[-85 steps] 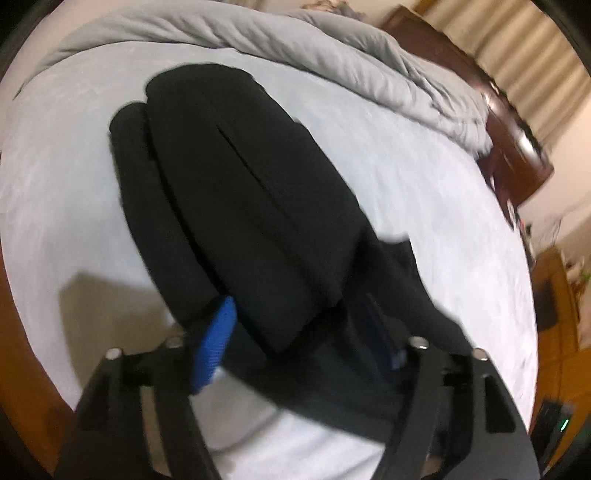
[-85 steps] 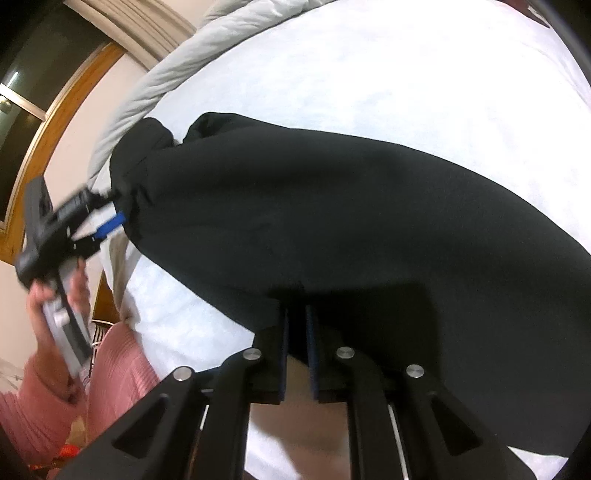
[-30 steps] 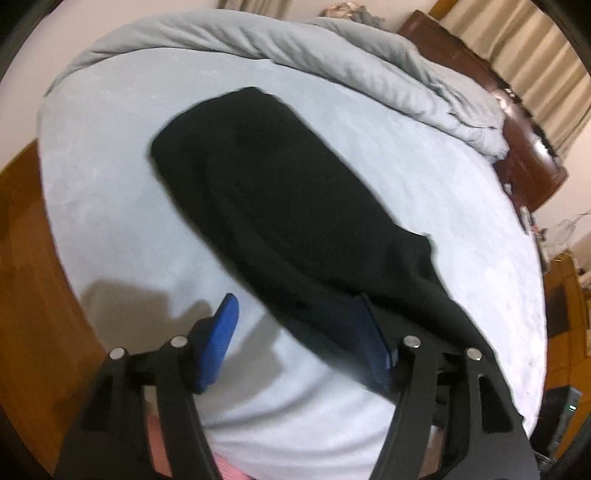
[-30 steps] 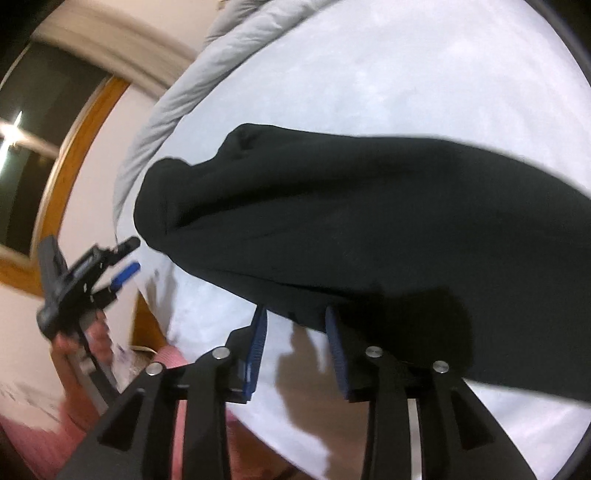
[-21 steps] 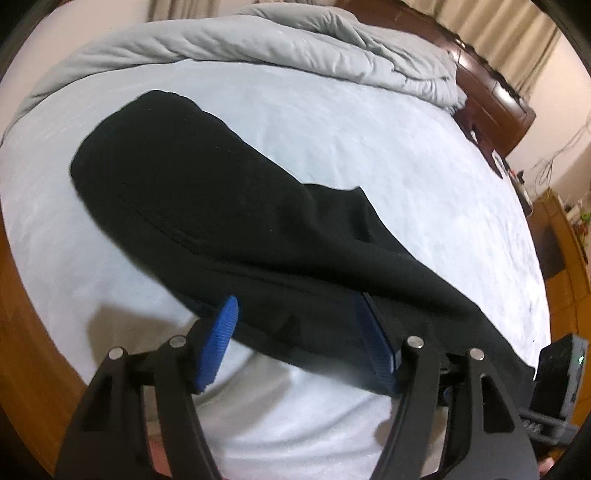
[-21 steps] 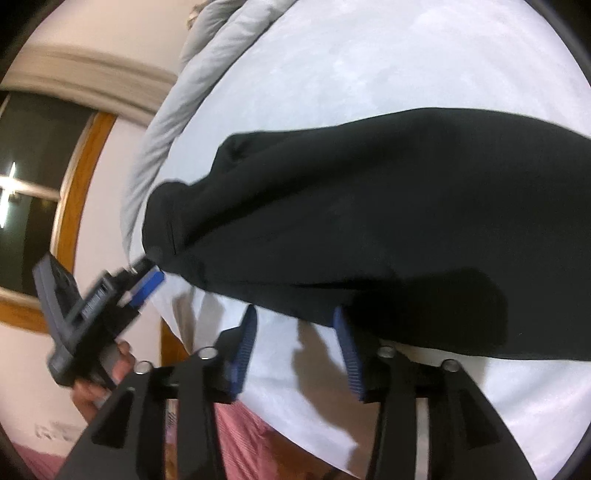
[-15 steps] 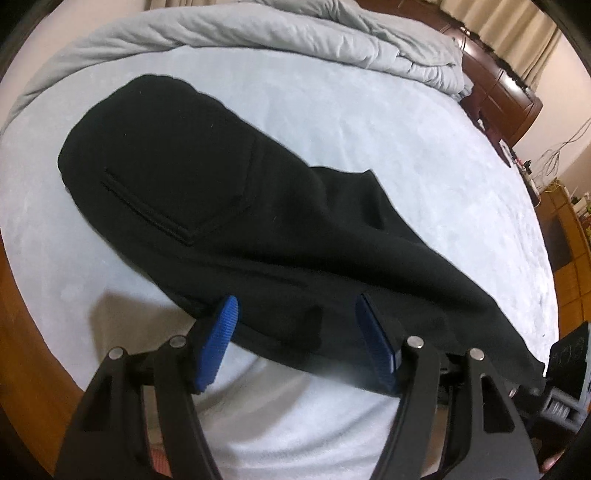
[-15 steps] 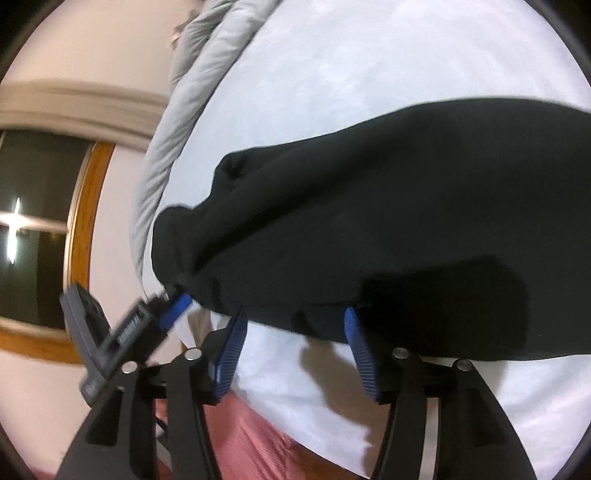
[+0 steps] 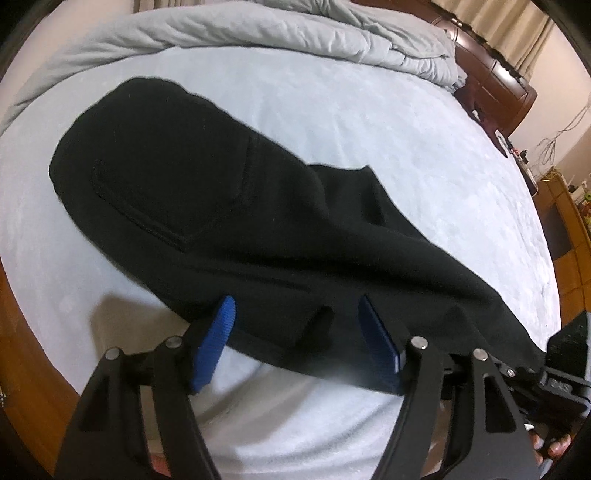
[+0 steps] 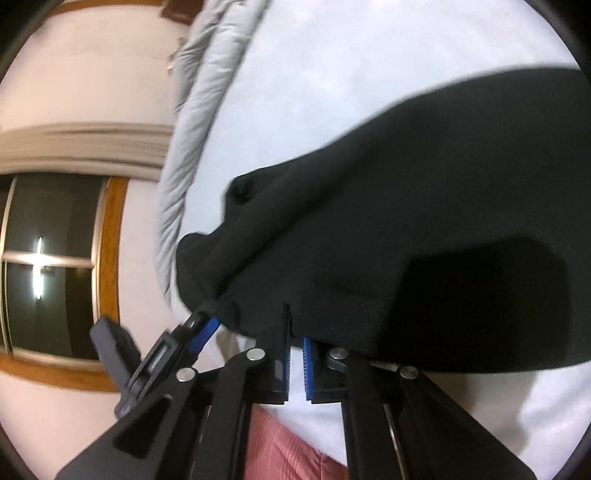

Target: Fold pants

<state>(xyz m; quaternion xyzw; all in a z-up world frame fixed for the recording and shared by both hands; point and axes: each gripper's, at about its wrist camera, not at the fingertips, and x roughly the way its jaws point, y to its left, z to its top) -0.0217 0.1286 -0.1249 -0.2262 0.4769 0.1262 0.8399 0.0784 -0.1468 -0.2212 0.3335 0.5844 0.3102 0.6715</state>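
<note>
right claw [image 10: 294, 360] now closed on pants [image 10: 424, 229] edge, previously spread

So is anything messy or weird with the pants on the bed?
A little. The black pants lie slanted across the pale bed sheet, not straight, with a bumpy fold sticking out along their far edge. The grey duvet is bunched up at the far side of the bed. Nothing looks torn or spilled.
</note>
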